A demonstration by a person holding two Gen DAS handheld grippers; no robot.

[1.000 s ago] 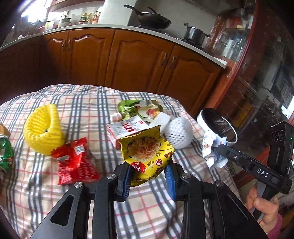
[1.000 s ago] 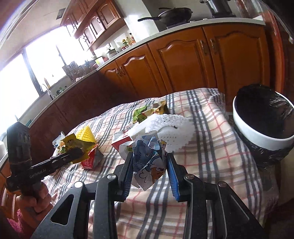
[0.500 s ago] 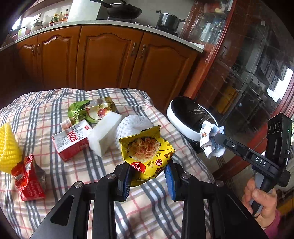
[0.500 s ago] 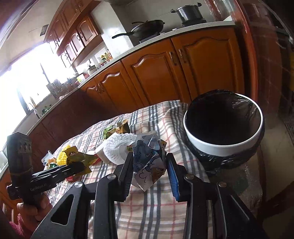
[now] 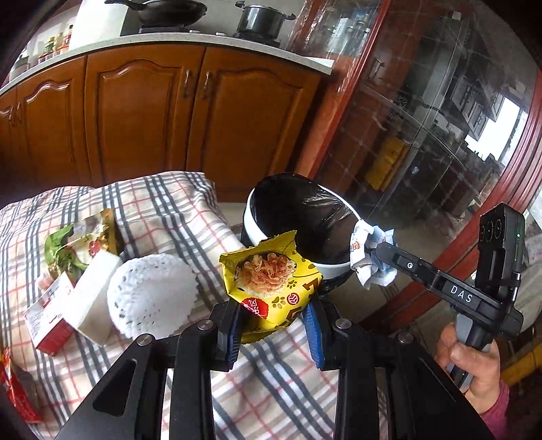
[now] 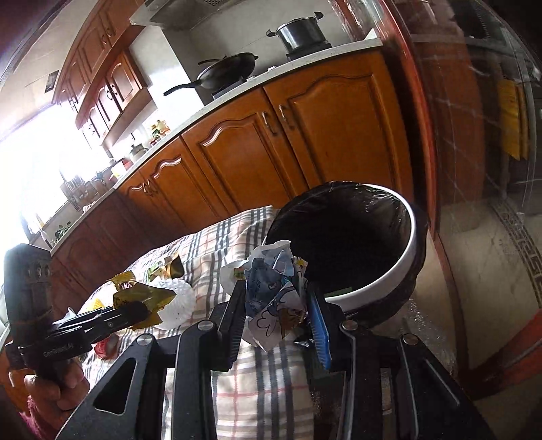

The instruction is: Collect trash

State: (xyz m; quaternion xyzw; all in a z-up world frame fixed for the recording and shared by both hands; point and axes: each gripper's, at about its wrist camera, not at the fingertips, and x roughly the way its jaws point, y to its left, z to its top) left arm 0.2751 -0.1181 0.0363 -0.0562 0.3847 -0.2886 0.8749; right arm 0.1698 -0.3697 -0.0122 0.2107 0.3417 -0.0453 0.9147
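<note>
Left wrist view: left gripper [image 5: 273, 326] clamped on a yellow snack bag [image 5: 271, 287], blue pads pressed against its lower sides; the bag's torn top stands open above the fingers. Bag held above the checked cloth [image 5: 162, 210] near the table's right end, its upper edge overlapping the near rim of the trash bin [image 5: 333, 267]. Bin is white with a black liner and sits just past the table's edge. To the left of the held bag, on the cloth: a white foam net [image 5: 152, 298], a white block [image 5: 93, 304] touching it, a red-and-white carton [image 5: 47, 318] beside the block, a green-and-gold wrapper [image 5: 78, 243] farther back. A red packet [image 5: 15, 389] shows at the frame's left edge.

Right wrist view: right gripper [image 6: 276, 306] squeezed shut on a crumpled blue-and-white paper wrapper [image 6: 274, 294]. Wrapper held at the bin's near rim [image 6: 372, 287], above the table edge, not inside the opening. The left gripper [image 6: 135, 309] with its yellow bag appears at lower left, over the cloth.

Behind both: wooden cabinets [image 5: 142, 111], a wok [image 6: 227, 67] and a pot [image 6: 299, 32] on the counter.
</note>
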